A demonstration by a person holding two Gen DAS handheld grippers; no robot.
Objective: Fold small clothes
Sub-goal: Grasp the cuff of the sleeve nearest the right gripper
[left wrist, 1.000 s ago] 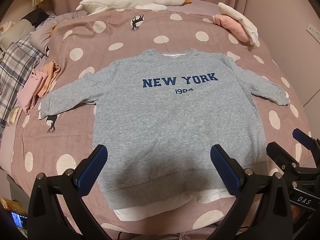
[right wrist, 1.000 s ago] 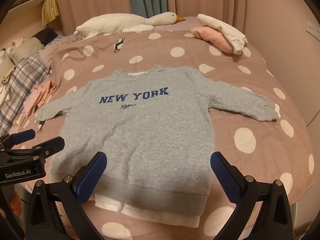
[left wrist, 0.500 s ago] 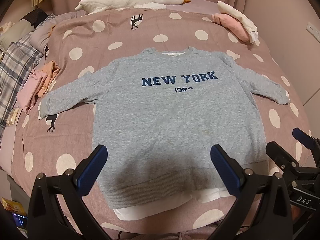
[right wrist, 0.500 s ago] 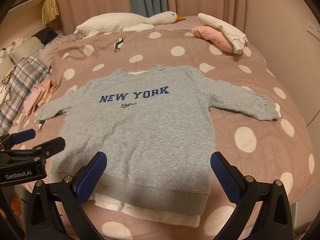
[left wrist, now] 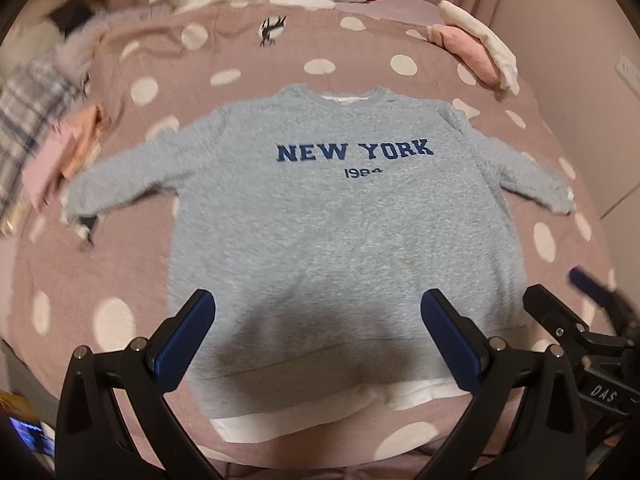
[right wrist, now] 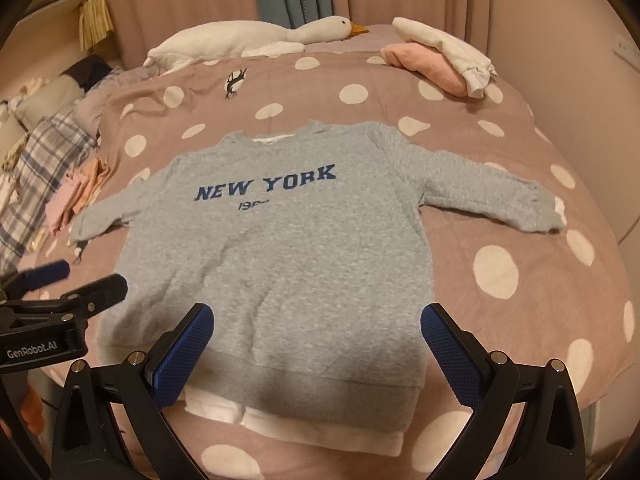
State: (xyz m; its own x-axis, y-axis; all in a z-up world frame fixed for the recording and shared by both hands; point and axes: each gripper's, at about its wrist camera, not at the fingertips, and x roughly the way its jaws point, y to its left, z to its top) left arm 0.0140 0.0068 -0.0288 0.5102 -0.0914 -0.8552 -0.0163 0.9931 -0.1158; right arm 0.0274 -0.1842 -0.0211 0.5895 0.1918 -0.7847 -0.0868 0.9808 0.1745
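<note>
The grey sweatshirt (left wrist: pixel 332 240) is lying flat and face up on the bed (left wrist: pixel 100 280), sleeves spread, so I judge no fold is begun. I am holding my left tool (left wrist: pixel 316 334) and right tool (right wrist: pixel 316 336) just short of its hem, both gaping wide, gripping nothing. Beyond its collar a goose plush (right wrist: pixel 248 40) is resting. No containers are showing.

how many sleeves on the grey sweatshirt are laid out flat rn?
2. On the grey sweatshirt, one sleeve stretches toward the bed's right side; the other sleeve reaches left, toward the pink clothes pile. Neither is folded in; nothing hidden.
</note>
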